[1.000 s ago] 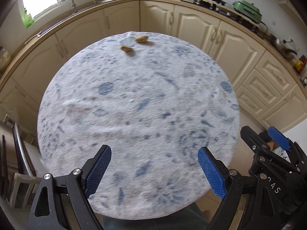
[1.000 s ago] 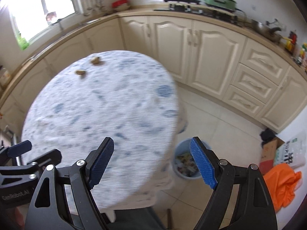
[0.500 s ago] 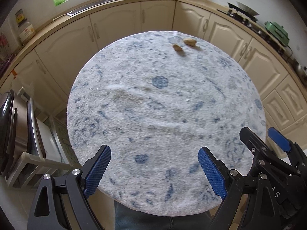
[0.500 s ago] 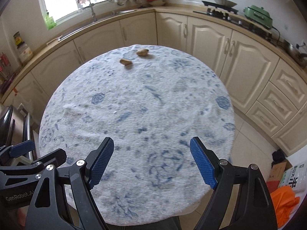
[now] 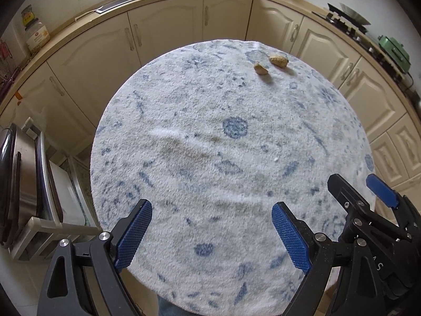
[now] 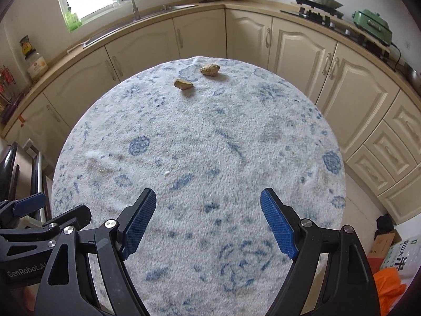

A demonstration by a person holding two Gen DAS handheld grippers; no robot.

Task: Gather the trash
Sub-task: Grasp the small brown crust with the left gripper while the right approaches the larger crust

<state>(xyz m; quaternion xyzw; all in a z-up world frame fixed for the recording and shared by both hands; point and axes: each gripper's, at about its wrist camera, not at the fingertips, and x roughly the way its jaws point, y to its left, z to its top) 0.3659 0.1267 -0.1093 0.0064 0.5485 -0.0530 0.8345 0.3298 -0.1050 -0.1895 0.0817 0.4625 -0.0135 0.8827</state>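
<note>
two scraps of trash lie on the round table (image 6: 276, 137), which is covered with a white cloth with blue pattern. in the right wrist view the nearer scrap (image 6: 183, 84) sits at about 11 o'clock on the tabletop and the farther scrap (image 6: 209, 69) at about 12 o'clock, near the far rim. they are close together but apart. in the left wrist view the same pair shows at about 1 o'clock, nearer scrap (image 5: 260, 68) and farther scrap (image 5: 278, 60).

left gripper (image 5: 211, 233): tongs spread wide, nothing between them, over the near edge of the table at 6 o'clock. right gripper (image 6: 208, 221): tongs likewise wide and empty, also at 6 o'clock. the two tools stand side by side; each shows at the margin of the other's view. both are well apart from the trash.

no bin is visible in either view, so the drop point cannot be confirmed.

risks, as judged:
- the scraps are small and irregular; wide tongs closing off-centre could flick one off the far rim onto the floor.
- the cloth is soft and wrinkled; pads pressed down could catch the fabric and drag it, shifting both scraps.
- the scraps lie close together, so reaching for one may nudge the other.
- two tools working side by side may collide on the reach.
</note>
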